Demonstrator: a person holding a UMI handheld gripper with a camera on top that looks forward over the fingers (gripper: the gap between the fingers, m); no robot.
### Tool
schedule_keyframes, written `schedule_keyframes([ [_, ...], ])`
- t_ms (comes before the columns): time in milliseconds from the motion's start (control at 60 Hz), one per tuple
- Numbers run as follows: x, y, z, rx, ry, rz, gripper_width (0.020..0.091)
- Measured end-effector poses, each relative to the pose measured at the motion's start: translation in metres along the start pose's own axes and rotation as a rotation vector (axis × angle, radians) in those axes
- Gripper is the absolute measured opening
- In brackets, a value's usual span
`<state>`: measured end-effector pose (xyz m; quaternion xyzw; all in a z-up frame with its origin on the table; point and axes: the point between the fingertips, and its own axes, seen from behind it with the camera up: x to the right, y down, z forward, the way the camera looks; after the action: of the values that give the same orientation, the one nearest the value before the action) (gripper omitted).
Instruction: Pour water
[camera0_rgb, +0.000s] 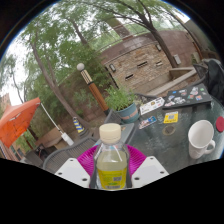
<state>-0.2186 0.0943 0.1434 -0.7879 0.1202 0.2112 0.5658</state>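
**Bottle upright in your claw, over the glass counter**

You had the claw (111, 172) clamped on a small plastic bottle (111, 160). Both white fingers (73, 172) sat tight against its sides, and the pink pads (93, 158) showed just behind its shoulders, pressed to the body. The bottle stood upright in your grip, its long axis running straight up from between the fingers, with the neck pointing at the trees and sky. Its pale cap (110, 132) was on. The liquid inside looked yellowish. A yellow-green label (112, 175) wrapped the lower body, but the writing on it was too small to read.

Your hand itself was out of view; only the two fingers showed, level with each other and aimed forward along the counter (150, 140), so the tool was held flat rather than tipped.

The counter was a glass top, seen beyond and to the right of the bottle. A white cup (201, 136) stood on it well to the right of the fingers, mouth up, apart from the bottle. Farther back lay a scatter of small things: cards or packets (163, 119) and a long white tray (152, 104), none of them legible. A potted green plant (122, 100) stood near the far edge of the counter.

Beyond the counter were a brick building (138, 62), tall trees (70, 40) and a lamp post (88, 82). An orange umbrella (18, 118) stood off to the left.
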Motion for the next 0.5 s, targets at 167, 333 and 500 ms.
schedule_keyframes([
  [167, 0.042, -0.097, -0.019, 0.105, -0.216, 0.873, 0.0415],
  [333, 0.094, -0.115, -0.016, 0.157, -0.293, 1.541, 0.0414],
  [500, 0.114, -0.131, -0.026, 0.261, -0.379, 1.849, 0.0415],
])
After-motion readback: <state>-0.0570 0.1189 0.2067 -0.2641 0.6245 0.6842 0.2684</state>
